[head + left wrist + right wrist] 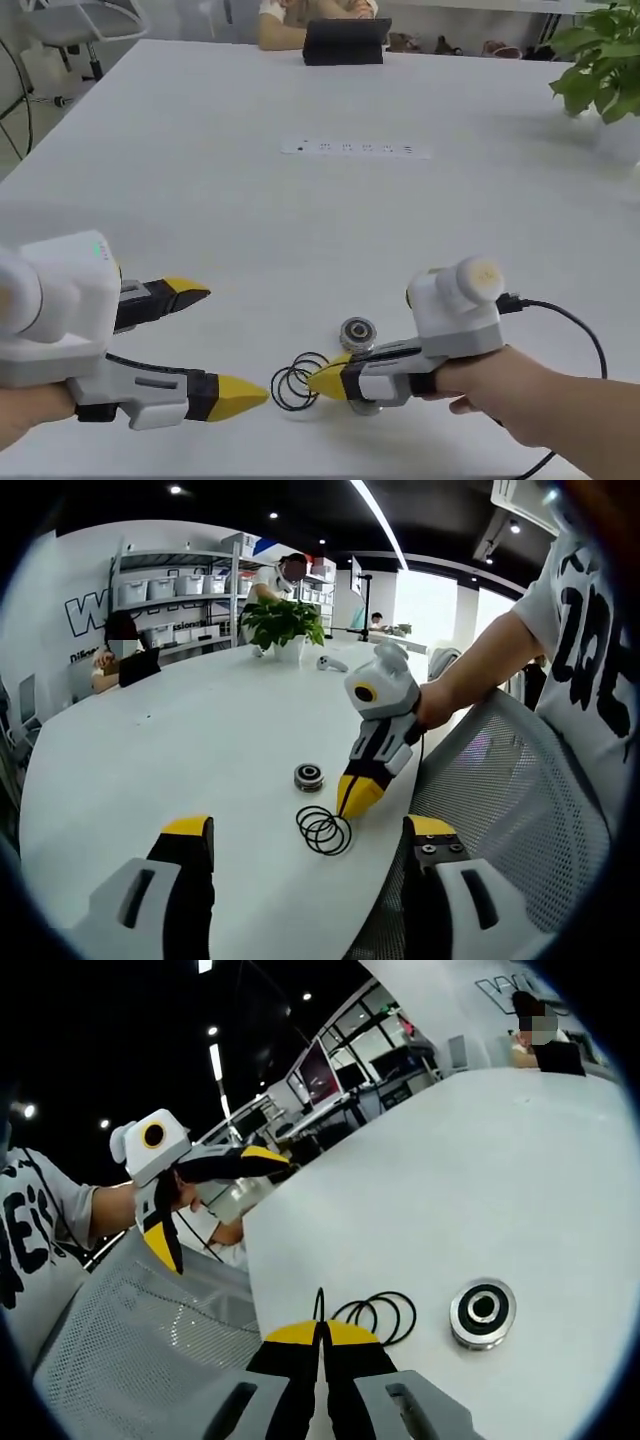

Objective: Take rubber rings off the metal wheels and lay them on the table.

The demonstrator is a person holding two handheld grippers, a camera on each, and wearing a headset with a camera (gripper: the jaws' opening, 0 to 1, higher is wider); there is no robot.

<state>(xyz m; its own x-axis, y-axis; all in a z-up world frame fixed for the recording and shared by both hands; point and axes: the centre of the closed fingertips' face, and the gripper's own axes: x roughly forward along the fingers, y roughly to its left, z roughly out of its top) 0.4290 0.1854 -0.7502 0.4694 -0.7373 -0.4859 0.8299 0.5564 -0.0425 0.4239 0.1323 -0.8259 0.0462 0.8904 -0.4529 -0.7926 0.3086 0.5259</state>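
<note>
Rubber rings (297,380): thin, black, overlapping loops.

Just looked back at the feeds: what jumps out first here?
A loose pile of black rubber rings lies near the near edge of the white table, with the right gripper at it, its yellow jaws shut. A lone metal wheel sits just beyond the rings, and the left gripper is off to their left, jaws wide open.
</note>
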